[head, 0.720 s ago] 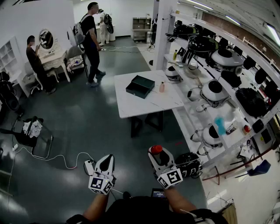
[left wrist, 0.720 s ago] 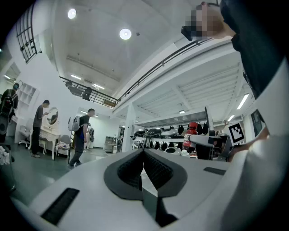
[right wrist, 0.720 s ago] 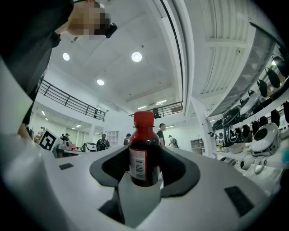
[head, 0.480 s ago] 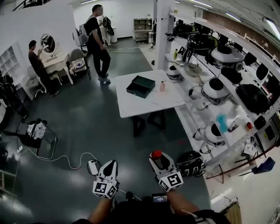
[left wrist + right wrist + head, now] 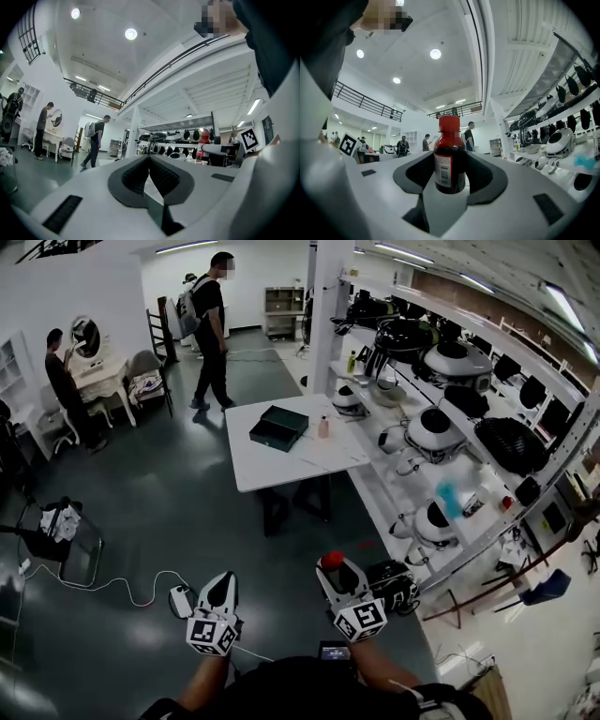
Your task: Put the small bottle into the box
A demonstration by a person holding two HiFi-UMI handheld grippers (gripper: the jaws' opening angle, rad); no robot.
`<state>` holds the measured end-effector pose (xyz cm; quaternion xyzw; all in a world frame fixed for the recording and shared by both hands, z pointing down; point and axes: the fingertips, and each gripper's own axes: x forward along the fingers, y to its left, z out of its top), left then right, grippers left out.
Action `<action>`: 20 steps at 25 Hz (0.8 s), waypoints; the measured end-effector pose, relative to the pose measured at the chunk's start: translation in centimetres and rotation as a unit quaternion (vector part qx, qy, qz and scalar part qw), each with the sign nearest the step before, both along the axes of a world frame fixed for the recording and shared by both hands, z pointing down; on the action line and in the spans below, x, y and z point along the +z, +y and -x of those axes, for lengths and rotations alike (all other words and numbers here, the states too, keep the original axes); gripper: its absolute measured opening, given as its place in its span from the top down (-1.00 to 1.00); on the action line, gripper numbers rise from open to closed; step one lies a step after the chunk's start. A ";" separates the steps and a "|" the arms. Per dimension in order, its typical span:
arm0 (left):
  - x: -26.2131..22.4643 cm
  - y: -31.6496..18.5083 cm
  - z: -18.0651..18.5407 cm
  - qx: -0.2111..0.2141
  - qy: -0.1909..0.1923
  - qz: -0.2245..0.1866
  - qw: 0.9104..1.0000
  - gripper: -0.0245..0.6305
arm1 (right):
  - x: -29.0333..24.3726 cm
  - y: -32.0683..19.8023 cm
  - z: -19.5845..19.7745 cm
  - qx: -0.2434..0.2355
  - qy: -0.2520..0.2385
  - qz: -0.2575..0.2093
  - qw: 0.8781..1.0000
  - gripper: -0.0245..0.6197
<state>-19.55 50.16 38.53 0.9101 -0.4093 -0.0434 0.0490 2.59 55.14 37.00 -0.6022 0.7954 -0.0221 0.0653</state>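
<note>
**First:** What do we have closest to us?

**Second:** We hold two grippers low over the dark grey floor [image 5: 187,512]. The left gripper [image 5: 223,579] has its jaws pressed together, with nothing between them. The right gripper [image 5: 335,570] pinches the small bottle [image 5: 450,159] between its pads. The bottle is dark with a red cap and stands upright.

**First:** And just beyond our hands?

**Second:** A white cable [image 5: 112,583] trails across the floor to our left.

**First:** What do we find further ahead?

**Second:** A white table [image 5: 281,465] stands well apart from us. On it lies the box [image 5: 278,427], which is dark green. Whether it is open, we cannot tell from here. Just beside it, on the right, a pale bottle [image 5: 323,427] stands upright.

**First:** And past the table?

**Second:** Shelves [image 5: 380,498] run along the right side and carry rounded white and black devices. At the far end of the room we see a person [image 5: 211,329] wearing a backpack, standing on the floor.
</note>
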 end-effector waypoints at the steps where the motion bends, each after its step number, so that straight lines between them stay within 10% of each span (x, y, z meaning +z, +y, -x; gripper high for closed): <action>1: -0.1 0.0 0.0 0.000 0.002 -0.001 1.000 0.87 | -0.1 0.2 -0.1 0.002 0.000 -0.001 1.000 0.23; 20: 0.8 1.8 -4.1 -0.017 -0.013 0.004 1.000 0.88 | 1.6 1.5 -5.3 -0.010 -0.023 -0.007 1.000 0.22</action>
